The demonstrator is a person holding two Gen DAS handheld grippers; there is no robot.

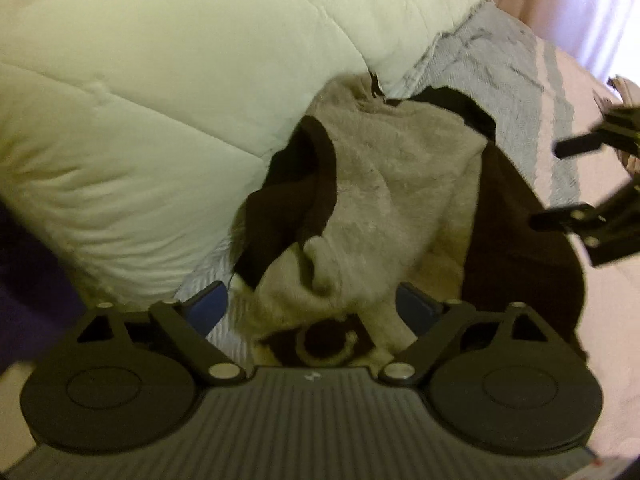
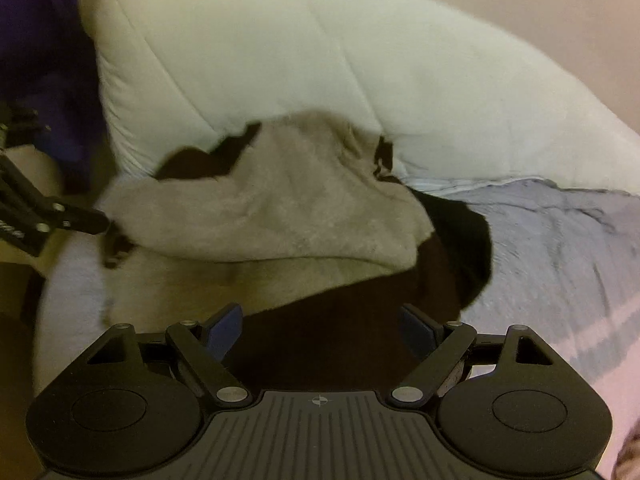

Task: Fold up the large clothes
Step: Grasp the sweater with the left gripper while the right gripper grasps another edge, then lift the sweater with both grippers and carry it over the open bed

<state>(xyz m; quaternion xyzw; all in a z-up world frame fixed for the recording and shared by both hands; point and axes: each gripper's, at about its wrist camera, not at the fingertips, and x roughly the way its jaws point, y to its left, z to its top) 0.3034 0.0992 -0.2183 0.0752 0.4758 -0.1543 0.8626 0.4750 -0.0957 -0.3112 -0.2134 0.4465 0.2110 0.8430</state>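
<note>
White quilted bedding fills the upper left. We see the fleece-lined dark garment crumpled at frame centre on the bed. Left gripper and right gripper jaws are spread, holding nothing.

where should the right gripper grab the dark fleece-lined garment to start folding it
Judging from its pose, grip the dark fleece-lined garment at its near dark edge, which lies flat on the bed directly under the open right gripper. Come straight down from above: the white comforter blocks the far side.
</note>
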